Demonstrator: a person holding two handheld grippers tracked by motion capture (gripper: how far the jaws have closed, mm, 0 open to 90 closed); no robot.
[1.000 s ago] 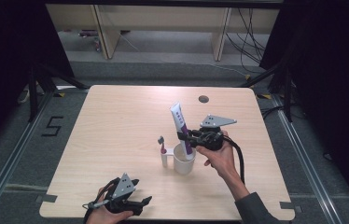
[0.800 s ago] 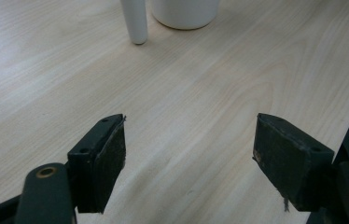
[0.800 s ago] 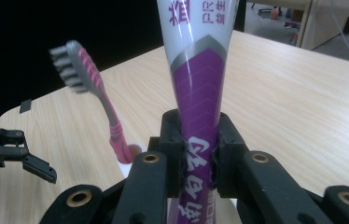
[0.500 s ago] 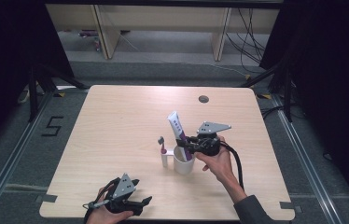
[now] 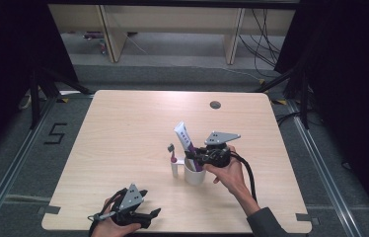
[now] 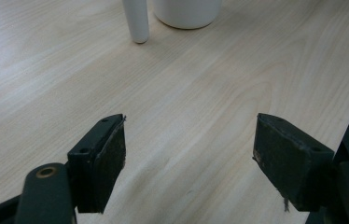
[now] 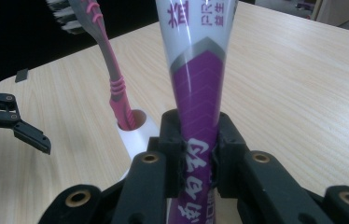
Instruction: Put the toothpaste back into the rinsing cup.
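- The pale wooden worktop (image 5: 123, 148) is carrying everything, with a small round hole near its far edge.
- The right gripper (image 5: 197, 159) is hovering just over the white cup (image 5: 194, 177) near the middle of the worktop, its jaws clamping the lower part of the toothpaste tube (image 5: 184, 140).
- The left gripper (image 5: 145, 217) is resting at the near edge, well apart from the cup, its jaws standing wide with nothing between them.
- The toothpaste tube (image 7: 196, 84), white above and purple below, is standing nearly upright and tilting slightly, its lower end going down into the cup.
- I am judging it light, soft and a little slick, so it is likely giving under the squeeze; the firmer lower part near the cap end is looking like the safest place to hold.
- The pink and grey toothbrush (image 5: 172, 154) is standing bristles up in a small white holder (image 5: 174, 169) just beside the cup.
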